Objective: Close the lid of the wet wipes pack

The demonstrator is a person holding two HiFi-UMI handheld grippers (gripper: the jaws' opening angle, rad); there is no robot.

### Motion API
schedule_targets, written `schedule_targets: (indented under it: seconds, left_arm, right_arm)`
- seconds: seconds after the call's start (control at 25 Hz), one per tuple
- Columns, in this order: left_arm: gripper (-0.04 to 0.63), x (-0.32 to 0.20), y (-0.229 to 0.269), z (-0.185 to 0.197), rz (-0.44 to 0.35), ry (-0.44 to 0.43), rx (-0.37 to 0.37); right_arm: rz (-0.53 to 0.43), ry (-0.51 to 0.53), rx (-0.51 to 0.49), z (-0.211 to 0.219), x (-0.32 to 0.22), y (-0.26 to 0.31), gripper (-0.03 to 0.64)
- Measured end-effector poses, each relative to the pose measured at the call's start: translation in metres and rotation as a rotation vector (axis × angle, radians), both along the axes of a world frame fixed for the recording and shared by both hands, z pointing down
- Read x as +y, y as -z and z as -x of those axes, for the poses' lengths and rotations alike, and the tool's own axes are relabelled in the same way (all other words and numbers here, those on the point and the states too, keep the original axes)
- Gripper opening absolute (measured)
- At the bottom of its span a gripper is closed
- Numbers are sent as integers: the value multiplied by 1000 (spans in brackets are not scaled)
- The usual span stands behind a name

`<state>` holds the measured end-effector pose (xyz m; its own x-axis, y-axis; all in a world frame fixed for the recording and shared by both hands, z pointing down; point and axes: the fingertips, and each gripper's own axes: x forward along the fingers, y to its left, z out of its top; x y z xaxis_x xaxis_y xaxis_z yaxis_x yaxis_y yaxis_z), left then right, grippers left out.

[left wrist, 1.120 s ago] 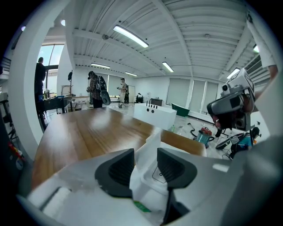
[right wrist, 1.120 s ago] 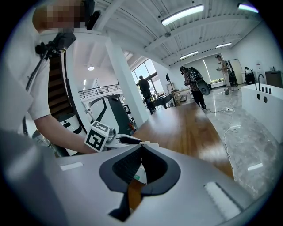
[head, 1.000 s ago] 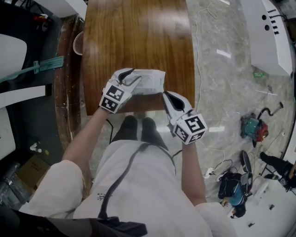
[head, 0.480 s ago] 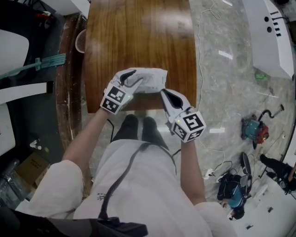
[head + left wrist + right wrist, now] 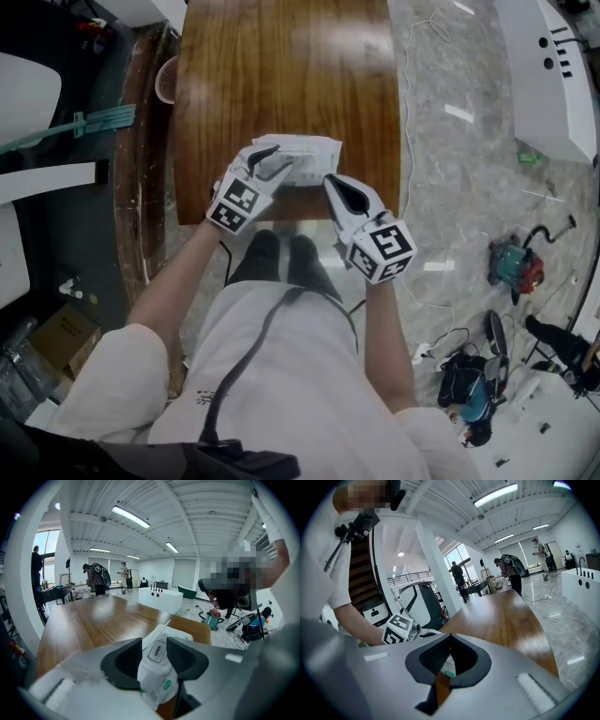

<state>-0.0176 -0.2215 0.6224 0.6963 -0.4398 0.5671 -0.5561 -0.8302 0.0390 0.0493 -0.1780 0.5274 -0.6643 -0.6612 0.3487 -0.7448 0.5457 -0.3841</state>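
The white wet wipes pack point(image 5: 305, 155) lies near the front edge of the wooden table point(image 5: 281, 66). My left gripper point(image 5: 274, 163) is shut on the pack's left end. In the left gripper view the pack point(image 5: 157, 674) bulges between the dark pads point(image 5: 125, 660), its "OPEN" flap point(image 5: 158, 651) just past them, and a thin white lid edge point(image 5: 161, 629) looks slightly raised. My right gripper point(image 5: 330, 181) is shut, its tip close to the pack's front right corner. In the right gripper view its jaws point(image 5: 450, 637) meet at the tip with nothing held.
The table's front edge runs just under both grippers, with the person's legs point(image 5: 281, 258) below it. A round basket point(image 5: 165, 81) sits off the table's left side. On the marble floor at right are cables, a teal tool point(image 5: 511, 262) and a white counter point(image 5: 548, 75).
The right gripper has moved up and slightly left, closer to the pack's front right corner. The left gripper keeps its hold; the pack sits a little farther onto the table.
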Motion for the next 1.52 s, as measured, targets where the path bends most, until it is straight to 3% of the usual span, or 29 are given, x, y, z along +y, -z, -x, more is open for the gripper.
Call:
schedule_targets:
  seconds: [0.88,1.2,1.52]
  left_arm:
    - [176,21,-26,0,45,-6,-53]
    - [176,34,-20,-23,-22,-124,-148]
    - [170,42,-31,-38,18,-155,-184]
  right_arm:
    - [24,17,6,-4,8,-10,9]
    - [24,21,1,-4,7,-10,9]
    - [24,12,1,-8,7,-10,9]
